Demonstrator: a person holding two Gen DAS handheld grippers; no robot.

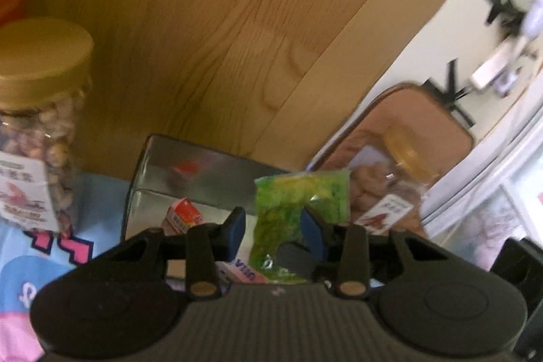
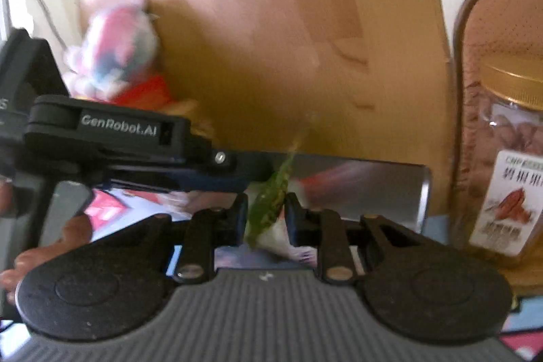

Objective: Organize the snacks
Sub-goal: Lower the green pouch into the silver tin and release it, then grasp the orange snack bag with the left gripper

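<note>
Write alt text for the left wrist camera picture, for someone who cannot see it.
A black hand-held gripper pinches a small green snack packet above an open metal tin holding little red-and-white packets. A gold-lidded jar of nuts stands to the left on a blue and pink cloth, with a wooden panel behind.

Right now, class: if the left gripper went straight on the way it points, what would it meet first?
Probably the metal tin. The left gripper already holds a green packet, and the tin's far wall stands just beyond the packet, with the wooden board behind it. Depth is hard to judge in this blurred fisheye view.
</note>
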